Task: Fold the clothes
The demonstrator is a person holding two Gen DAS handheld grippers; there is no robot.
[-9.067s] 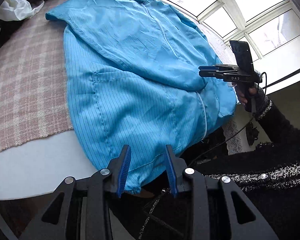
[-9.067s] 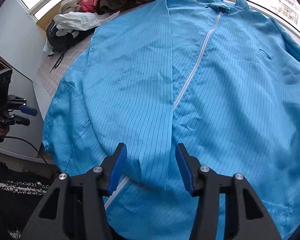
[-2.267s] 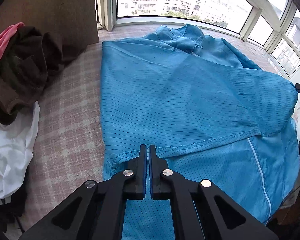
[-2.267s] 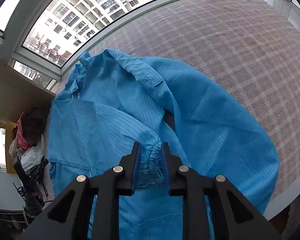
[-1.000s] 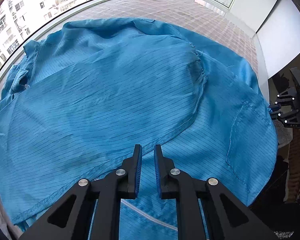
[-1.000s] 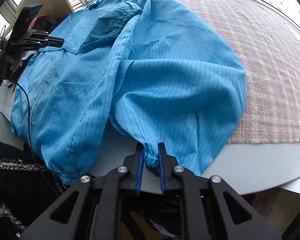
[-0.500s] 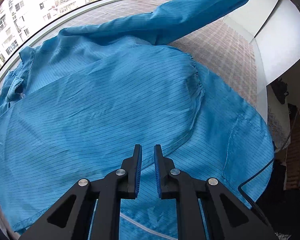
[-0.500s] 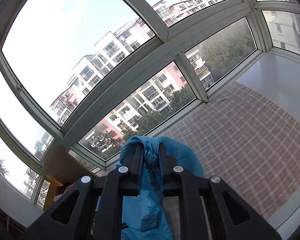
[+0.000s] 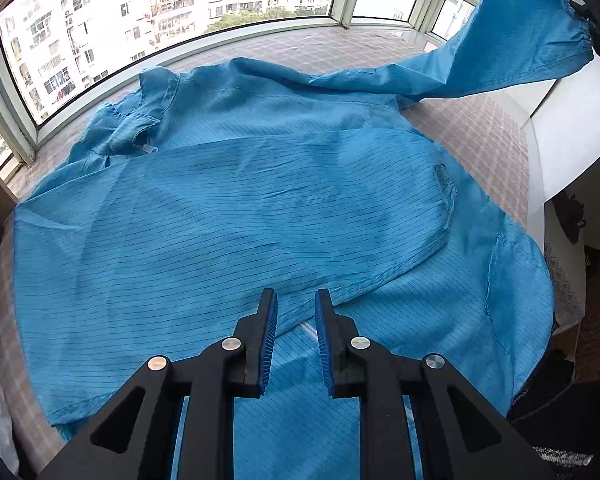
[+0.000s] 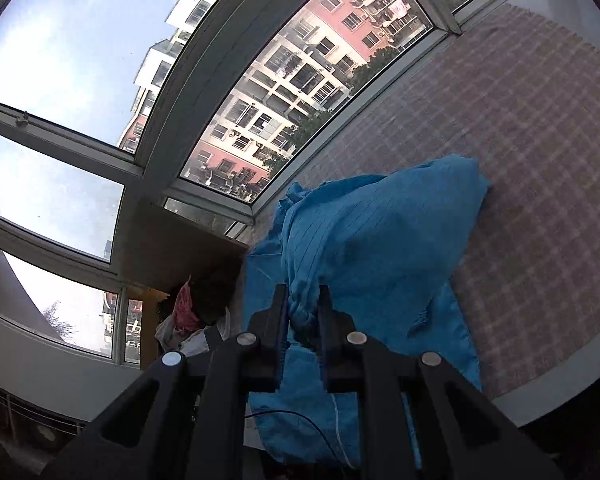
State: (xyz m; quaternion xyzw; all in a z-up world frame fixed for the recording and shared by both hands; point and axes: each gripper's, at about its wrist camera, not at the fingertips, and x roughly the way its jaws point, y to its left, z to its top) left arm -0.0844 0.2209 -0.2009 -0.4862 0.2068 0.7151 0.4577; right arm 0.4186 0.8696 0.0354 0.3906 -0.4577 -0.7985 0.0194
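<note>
**Right sleeve in the air, second fold pending**

I am holding the elastic sleeve cuff (image 10: 300, 312) pinched in the right gripper (image 10: 303, 322), its jaws clamped on the gathered fabric; the sleeve (image 9: 500, 60) is hanging raised above the blue striped jacket (image 9: 220, 220), which is lying spread on the checked cloth (image 9: 480, 128) over the bench; the left gripper (image 9: 296, 336) is hovering over the folded-in panel, jaws having just been opening, nothing between them. I am judging the risks: the thin cuff could be slipping out; the raised sleeve could be dragging the shoulder and undoing the first fold; the hem hanging off the bench edge could be pulling the jacket down.
</note>
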